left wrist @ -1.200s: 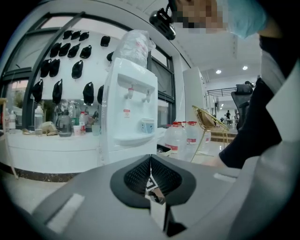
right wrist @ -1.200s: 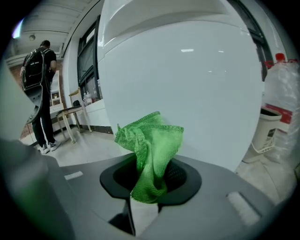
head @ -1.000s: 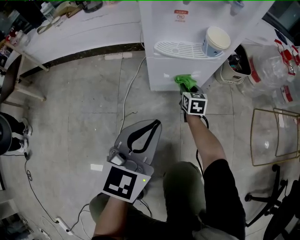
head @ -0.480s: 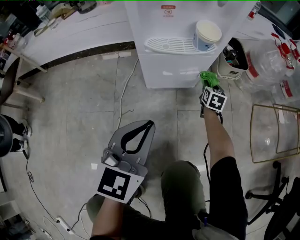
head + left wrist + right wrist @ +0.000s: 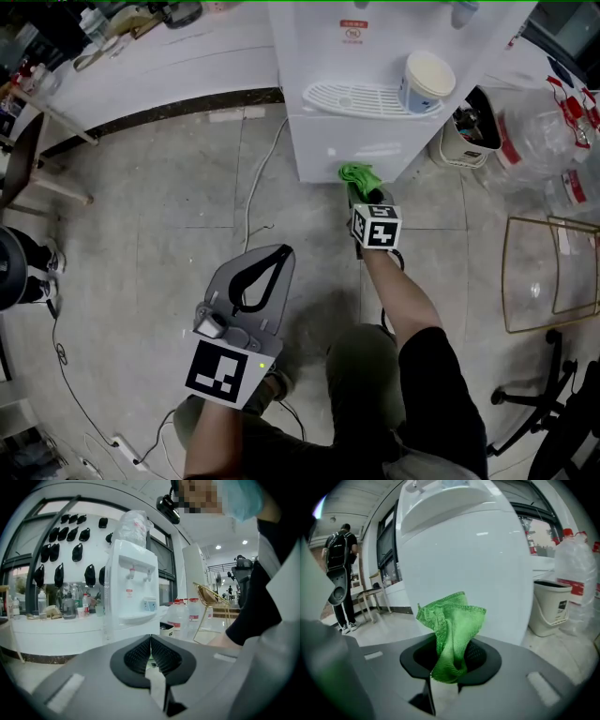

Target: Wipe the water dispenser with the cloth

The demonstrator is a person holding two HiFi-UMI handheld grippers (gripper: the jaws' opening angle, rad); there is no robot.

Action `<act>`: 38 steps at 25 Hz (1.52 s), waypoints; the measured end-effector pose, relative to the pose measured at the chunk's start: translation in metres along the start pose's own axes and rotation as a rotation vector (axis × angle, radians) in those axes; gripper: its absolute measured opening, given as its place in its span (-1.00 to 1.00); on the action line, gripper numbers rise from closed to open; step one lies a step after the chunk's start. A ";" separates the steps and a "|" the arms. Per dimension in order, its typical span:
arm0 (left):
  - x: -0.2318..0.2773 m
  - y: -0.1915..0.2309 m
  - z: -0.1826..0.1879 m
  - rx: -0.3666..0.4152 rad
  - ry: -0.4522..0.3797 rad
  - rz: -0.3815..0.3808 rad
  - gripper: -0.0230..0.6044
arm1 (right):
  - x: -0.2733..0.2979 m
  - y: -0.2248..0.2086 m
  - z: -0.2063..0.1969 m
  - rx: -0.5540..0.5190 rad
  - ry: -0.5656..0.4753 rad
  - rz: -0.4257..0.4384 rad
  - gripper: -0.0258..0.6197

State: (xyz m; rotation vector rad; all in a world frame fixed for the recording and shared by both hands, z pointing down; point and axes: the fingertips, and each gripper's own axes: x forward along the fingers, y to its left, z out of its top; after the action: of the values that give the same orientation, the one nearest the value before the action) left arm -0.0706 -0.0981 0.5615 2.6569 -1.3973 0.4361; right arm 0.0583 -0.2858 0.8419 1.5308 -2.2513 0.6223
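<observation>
Here the white water dispenser (image 5: 361, 141) fills the upper middle of the head view, standing on a grey tiled floor (image 5: 169, 197) and filling most of the right gripper view (image 5: 464, 569). A gold wire chair (image 5: 553, 272) sits at the right edge, with clear water bottles (image 5: 553, 122) above it and a small bin (image 5: 473, 131) just beside the dispenser's right side. The left gripper (image 5: 281, 253) hangs low in the lower left, well apart from the dispenser, its jaws pressed together tip to tip (image 5: 150, 641). The right gripper (image 5: 359, 192) reaches up at frame centre, jaws clamped on the green cloth (image 5: 356, 174), which bunches upward out of them (image 5: 452, 625) at the bottom edge of the dispenser's front panel; whether cloth and panel touch cannot be settled. A paper cup (image 5: 427, 82) stands at the right end of the drip tray (image 5: 352, 97)
</observation>
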 end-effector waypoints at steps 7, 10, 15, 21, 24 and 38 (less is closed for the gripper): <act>-0.014 0.013 -0.006 0.032 -0.013 -0.019 -0.92 | 0.049 0.096 -0.021 -0.033 0.033 0.131 -0.55; -0.017 0.017 -0.003 0.048 -0.043 -0.035 -0.92 | 0.066 0.108 -0.025 -0.024 0.048 0.122 -0.56; -0.024 0.025 0.000 0.060 -0.074 -0.046 -0.92 | 0.079 0.096 -0.024 -0.023 0.052 0.073 -0.55; -0.020 0.022 0.002 0.031 -0.074 -0.060 -0.92 | 0.063 0.055 -0.012 -0.030 0.035 0.020 -0.55; -0.015 0.014 0.005 0.052 -0.076 -0.062 -0.92 | 0.047 0.017 -0.007 -0.024 0.024 -0.027 -0.55; -0.003 -0.035 0.016 0.150 -0.065 -0.112 -0.92 | -0.021 -0.167 -0.004 0.109 0.036 -0.339 -0.55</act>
State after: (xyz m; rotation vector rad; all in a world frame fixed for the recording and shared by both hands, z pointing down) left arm -0.0402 -0.0793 0.5468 2.8765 -1.2713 0.4632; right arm 0.2221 -0.3212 0.8621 1.8815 -1.8955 0.6713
